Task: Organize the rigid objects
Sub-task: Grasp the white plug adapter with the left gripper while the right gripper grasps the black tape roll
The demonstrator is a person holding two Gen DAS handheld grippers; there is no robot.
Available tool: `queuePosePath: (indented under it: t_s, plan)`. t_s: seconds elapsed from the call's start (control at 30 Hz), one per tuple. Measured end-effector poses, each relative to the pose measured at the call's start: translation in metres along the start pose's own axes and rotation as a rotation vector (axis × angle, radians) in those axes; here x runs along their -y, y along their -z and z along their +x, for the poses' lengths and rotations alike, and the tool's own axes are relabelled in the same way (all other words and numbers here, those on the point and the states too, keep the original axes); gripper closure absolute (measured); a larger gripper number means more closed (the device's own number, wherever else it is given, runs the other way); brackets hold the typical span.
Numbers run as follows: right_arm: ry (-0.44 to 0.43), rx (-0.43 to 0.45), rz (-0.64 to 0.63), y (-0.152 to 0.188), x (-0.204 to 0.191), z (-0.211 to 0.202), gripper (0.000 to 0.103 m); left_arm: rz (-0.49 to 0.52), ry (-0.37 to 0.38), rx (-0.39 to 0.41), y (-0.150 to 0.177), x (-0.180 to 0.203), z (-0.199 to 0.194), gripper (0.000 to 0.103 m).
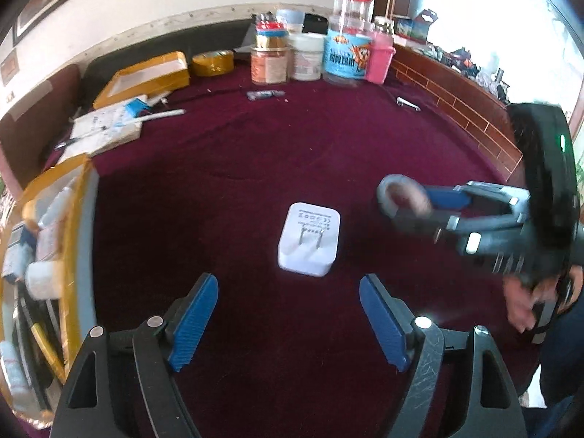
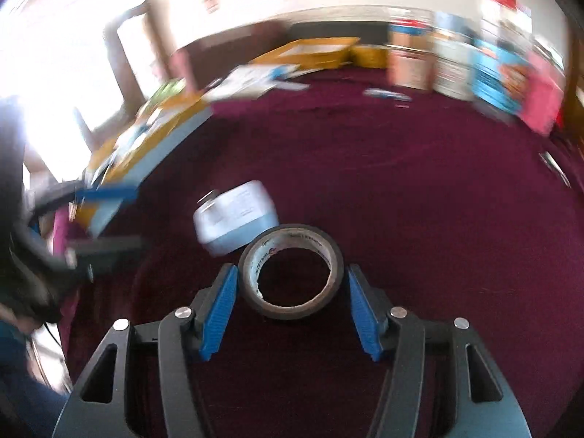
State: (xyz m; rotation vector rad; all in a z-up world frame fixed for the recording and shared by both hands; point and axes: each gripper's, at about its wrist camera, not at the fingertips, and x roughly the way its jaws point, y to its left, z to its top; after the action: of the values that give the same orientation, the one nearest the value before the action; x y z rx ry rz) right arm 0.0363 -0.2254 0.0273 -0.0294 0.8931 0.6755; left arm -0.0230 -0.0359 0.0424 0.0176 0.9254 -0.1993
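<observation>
— Two grippers over the maroon tablecloth (image 1: pixel 255 153); how did each stand?
— Left gripper (image 1: pixel 288 319) was spread wide and empty, the white plug adapter (image 1: pixel 309 241) lying prongs-up just ahead of its jaws.
— And the right?
— Right gripper (image 2: pixel 291 308) was parted, the black tape roll (image 2: pixel 292 271) between its pads, seemingly unpressed.

We see open maroon cloth (image 1: pixel 292 153) across the middle. A white charger (image 1: pixel 309 242) lies at twelve o'clock just ahead of the left gripper (image 1: pixel 288 323). The right gripper (image 1: pixel 419 206) with a tape roll (image 2: pixel 291 271) crowds three o'clock. A yellow box (image 1: pixel 78 241) walls nine o'clock, and jars (image 1: pixel 321 54) line the far edge.
</observation>
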Motion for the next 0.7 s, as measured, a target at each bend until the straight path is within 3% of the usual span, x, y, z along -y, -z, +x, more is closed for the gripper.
queuePosePath:
  t_s: [0.13,0.27,0.3,0.33,0.37,0.7]
  plan:
    - [0.021,0.013,0.166,-0.004,0.039,-0.004,0.045,0.006,0.017,-0.026,-0.015,0.004,0.026,0.020]
    - [-0.011,0.005,0.188,-0.004,0.039,-0.001,0.045,-0.031,0.046,-0.035,-0.027,0.004,0.049,0.024]
    - [-0.014,0.008,0.186,-0.005,0.038,-0.001,0.045,-0.039,0.037,-0.035,-0.028,0.003,0.052,0.031]
    - [-0.016,0.012,0.187,-0.006,0.038,-0.002,0.045,-0.048,0.033,-0.055,-0.029,0.003,0.057,0.051]
    - [-0.018,0.016,0.187,-0.006,0.038,-0.002,0.045,-0.043,0.014,-0.039,-0.029,0.005,0.055,0.062]
    - [-0.045,0.034,0.109,-0.003,0.021,-0.003,0.045,-0.072,0.000,0.000,-0.007,0.005,0.025,0.062]
